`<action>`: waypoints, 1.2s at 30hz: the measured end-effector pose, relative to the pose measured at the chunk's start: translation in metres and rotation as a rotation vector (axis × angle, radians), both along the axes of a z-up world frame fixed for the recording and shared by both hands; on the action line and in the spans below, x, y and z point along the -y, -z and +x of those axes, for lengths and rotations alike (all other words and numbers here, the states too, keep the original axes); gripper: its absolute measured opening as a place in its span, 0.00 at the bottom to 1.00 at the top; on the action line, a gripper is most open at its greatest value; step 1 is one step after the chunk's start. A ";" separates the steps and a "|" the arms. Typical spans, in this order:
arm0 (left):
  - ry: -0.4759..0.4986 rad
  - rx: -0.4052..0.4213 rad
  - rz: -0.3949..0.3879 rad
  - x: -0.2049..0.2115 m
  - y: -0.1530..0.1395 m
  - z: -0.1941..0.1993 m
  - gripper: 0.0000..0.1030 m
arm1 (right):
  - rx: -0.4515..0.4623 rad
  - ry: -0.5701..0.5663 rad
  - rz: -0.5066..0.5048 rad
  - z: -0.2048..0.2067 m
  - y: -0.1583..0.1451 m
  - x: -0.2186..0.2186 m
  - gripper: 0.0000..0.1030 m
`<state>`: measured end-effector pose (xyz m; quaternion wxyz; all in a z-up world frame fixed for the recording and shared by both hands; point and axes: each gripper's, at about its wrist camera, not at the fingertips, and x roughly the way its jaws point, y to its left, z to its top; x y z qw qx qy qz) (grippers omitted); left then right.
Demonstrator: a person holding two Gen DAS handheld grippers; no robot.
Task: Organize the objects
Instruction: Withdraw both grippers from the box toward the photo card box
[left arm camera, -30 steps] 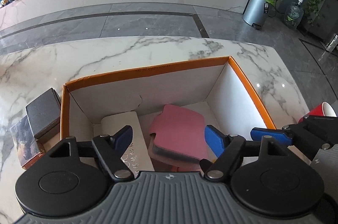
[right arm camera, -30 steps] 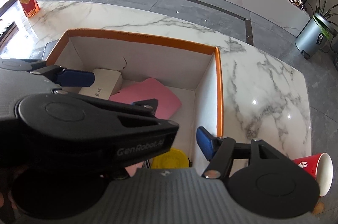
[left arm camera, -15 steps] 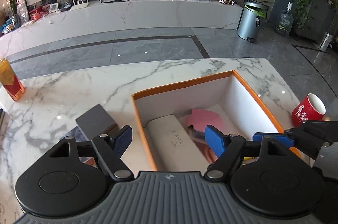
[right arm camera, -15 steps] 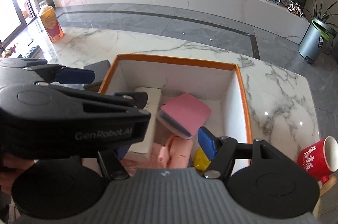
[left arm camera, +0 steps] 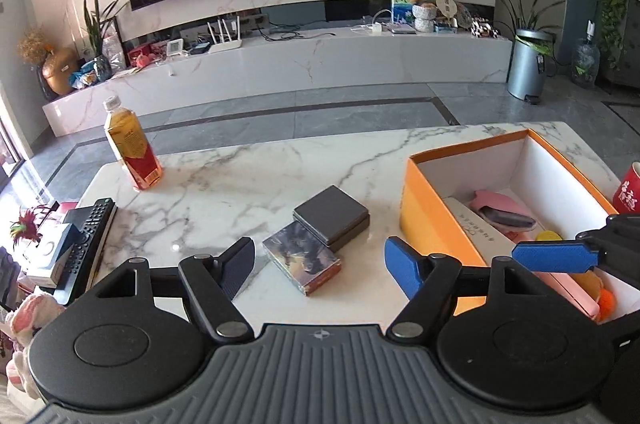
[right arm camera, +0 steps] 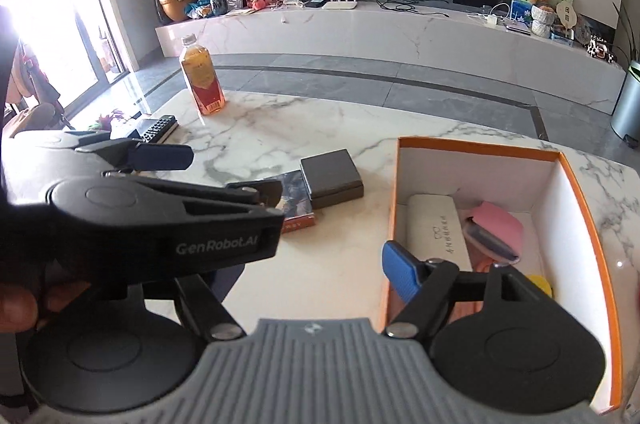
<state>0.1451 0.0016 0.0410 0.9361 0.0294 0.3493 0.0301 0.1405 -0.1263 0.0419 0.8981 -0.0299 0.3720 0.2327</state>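
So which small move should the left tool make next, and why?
Probably lower the open, empty left tool onto the dark box. It lies on the card box, outside the orange bin, just ahead of the tool.

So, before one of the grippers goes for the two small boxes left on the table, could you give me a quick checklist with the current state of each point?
1. Left gripper open with nothing between its fingers: ok.
2. Right gripper empty: ok, its jaws have just been opening; its left finger is hidden behind the other gripper.
3. Dark grey box and picture-printed box lie outside the orange box: ok, both reachable.
4. Grey box free to lift alone: cannot tell, it seems to rest partly on the printed box.
5. Room left in the orange box: ok, bare floor shows at its far end.
6. Bottle stands well aside: ok.
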 end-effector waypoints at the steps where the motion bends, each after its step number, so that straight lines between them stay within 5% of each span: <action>1: -0.015 0.014 -0.025 -0.008 0.004 -0.001 0.83 | 0.009 0.001 -0.002 -0.001 0.002 -0.005 0.74; 4: -0.040 0.031 -0.077 -0.029 0.021 0.001 0.83 | 0.025 0.006 0.003 0.000 0.013 -0.018 0.75; 15: -0.091 0.097 -0.026 -0.066 0.055 0.001 0.91 | 0.024 -0.061 -0.041 0.017 0.064 -0.063 0.75; 20: -0.098 0.023 -0.011 -0.084 0.067 0.010 0.92 | -0.022 -0.049 -0.041 0.030 0.074 -0.073 0.77; 28: -0.146 -0.011 -0.164 -0.122 0.064 0.007 0.92 | -0.091 -0.067 -0.088 0.075 0.087 -0.105 0.79; 36: -0.185 -0.092 -0.224 -0.145 0.077 0.012 0.92 | -0.186 -0.025 -0.137 0.126 0.119 -0.128 0.79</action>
